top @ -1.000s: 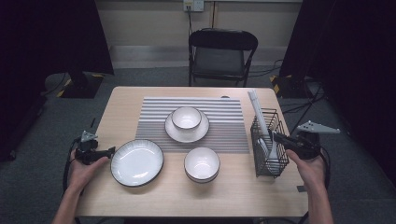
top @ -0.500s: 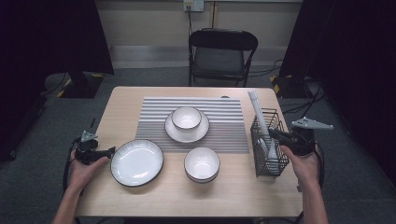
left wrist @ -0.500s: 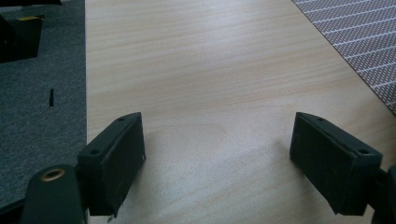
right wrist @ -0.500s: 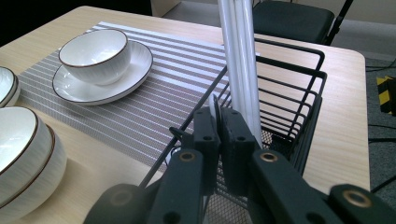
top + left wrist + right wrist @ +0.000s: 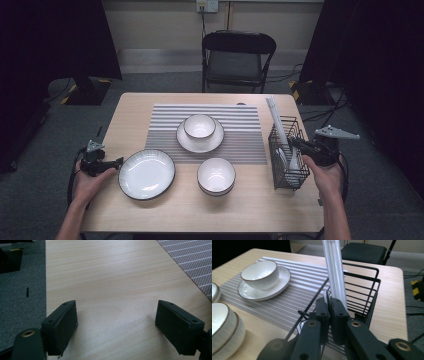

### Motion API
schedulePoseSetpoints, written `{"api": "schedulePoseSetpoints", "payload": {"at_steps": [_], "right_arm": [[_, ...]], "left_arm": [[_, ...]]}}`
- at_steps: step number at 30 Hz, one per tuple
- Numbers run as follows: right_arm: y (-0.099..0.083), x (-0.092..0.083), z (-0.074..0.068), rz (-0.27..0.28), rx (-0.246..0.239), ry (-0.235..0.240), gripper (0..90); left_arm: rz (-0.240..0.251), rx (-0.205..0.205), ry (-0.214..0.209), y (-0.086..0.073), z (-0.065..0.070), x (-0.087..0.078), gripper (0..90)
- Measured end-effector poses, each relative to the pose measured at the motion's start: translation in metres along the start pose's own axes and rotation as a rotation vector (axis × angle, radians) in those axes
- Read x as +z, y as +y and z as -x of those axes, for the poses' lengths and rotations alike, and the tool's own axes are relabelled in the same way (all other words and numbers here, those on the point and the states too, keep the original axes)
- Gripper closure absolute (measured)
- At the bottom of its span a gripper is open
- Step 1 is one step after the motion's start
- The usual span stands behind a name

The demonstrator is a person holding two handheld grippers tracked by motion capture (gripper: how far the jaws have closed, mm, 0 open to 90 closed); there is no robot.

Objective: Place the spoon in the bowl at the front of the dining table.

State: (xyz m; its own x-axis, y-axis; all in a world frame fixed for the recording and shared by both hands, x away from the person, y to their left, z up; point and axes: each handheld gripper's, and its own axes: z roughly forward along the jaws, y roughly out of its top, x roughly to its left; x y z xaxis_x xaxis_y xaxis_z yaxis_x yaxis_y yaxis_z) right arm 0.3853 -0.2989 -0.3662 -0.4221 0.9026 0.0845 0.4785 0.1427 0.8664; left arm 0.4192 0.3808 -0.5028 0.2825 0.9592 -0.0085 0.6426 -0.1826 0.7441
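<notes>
At the right of the high view our right tool (image 5: 296, 145) reaches into the wire basket (image 5: 287, 172), its jaws clamped on a thin white utensil handle (image 5: 326, 298). At lower left, our left tool (image 5: 117, 325) hovers over bare tabletop (image 5: 112, 277), jaws wide apart, holding nothing.

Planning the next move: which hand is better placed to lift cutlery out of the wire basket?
Right. The right gripper is at the wire basket, shut on a white utensil; the left gripper hovers open over bare table.

Table (image 5: 150, 210) evenly lit from above, dark surroundings; soft shadows, mild glare, near jaws blurred.
</notes>
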Motion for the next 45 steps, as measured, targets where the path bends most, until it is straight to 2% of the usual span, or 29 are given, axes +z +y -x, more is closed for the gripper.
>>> {"api": "schedulePoseSetpoints", "payload": {"at_steps": [1, 5, 15, 18, 25, 35, 45], "right_arm": [[0.0, 0.0, 0.0, 0.013, 0.01, 0.013, 86.4], [0.002, 0.0, -0.003, 0.016, 0.001, -0.003, 86.4], [0.011, -0.004, -0.009, 0.046, -0.016, 0.002, 86.5], [0.014, -0.006, -0.012, 0.073, -0.015, 0.026, 86.5], [0.021, -0.005, -0.015, 0.085, -0.018, 0.03, 86.5], [0.033, -0.007, -0.021, 0.102, -0.033, 0.02, 86.5], [0.042, -0.012, -0.026, 0.142, -0.039, 0.017, 86.5]], "left_arm": [[0.0, 0.0, 0.0, 0.0, 0.0, 0.0, 17.5], [0.0, 0.0, 0.0, 0.0, 0.0, 0.0, 17.5], [0.0, 0.0, 0.0, 0.0, 0.0, 0.0, 17.5], [0.0, 0.0, 0.0, 0.0, 0.0, 0.0, 17.6], [0.0, 0.0, 0.0, 0.0, 0.0, 0.0, 17.6], [0.0, 0.0, 0.0, 0.0, 0.0, 0.0, 17.5], [0.0, 0.0, 0.0, 0.0, 0.0, 0.0, 17.6]]}}
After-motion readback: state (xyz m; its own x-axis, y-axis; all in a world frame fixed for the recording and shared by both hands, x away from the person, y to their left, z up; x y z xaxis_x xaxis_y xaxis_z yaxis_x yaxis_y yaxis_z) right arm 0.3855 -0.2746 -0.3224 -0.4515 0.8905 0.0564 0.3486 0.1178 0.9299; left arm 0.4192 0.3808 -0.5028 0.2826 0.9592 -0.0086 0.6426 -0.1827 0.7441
